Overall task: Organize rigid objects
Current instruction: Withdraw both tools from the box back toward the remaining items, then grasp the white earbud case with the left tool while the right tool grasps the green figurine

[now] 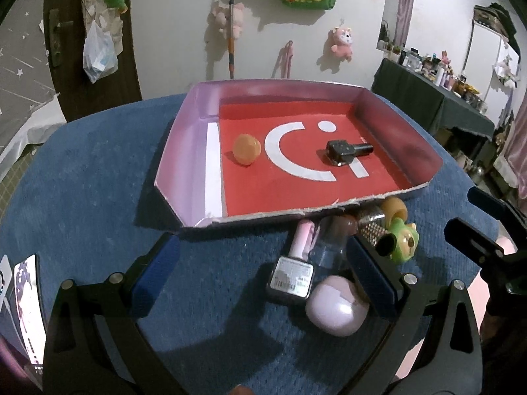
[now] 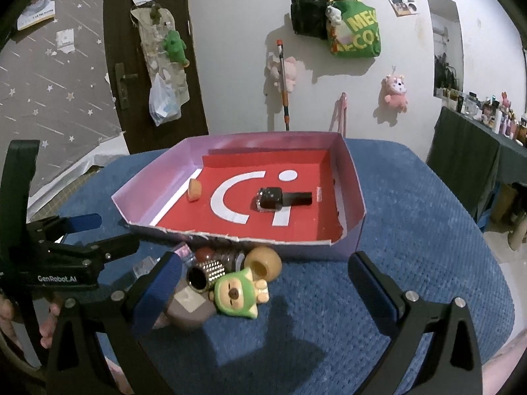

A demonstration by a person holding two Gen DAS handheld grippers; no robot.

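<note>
Left wrist view, left to right. A phone (image 1: 29, 309) lies at the lower left edge of the frame on the blue desk (image 1: 98, 171). The left gripper (image 1: 262, 283) stands wide open with nothing between its blue pads; its right pad sits just beside a cluster of loose items. The cardboard tray (image 1: 184, 151), pale purple walls over a red floor with white markings, fills the centre of the frame. Inside it, an orange round piece (image 1: 247, 150) rests at left and a black cylindrical device (image 1: 346, 152) lies on its side at right, well apart from each other. Below the tray's near wall, right of centre: a pink-capped bottle (image 1: 291, 270) lying flat, a clear bottle with a brown cap (image 1: 332, 243), and a lilac rounded case (image 1: 336, 309), all touching or nearly so. Further right, a small metal grater (image 1: 375, 230), a tan wheel (image 1: 395, 209) and a green figurine (image 1: 403, 240) crowd together against the tray's corner.

Right wrist view, left to right. The other gripper's body enters from the left edge, a hand (image 2: 10, 319) partly visible on it. The right gripper (image 2: 265, 283) is spread wide and grips nothing. The figurine lies between its fingers, close to the left pad, with the grater and wheel just behind it at frame centre.
</note>
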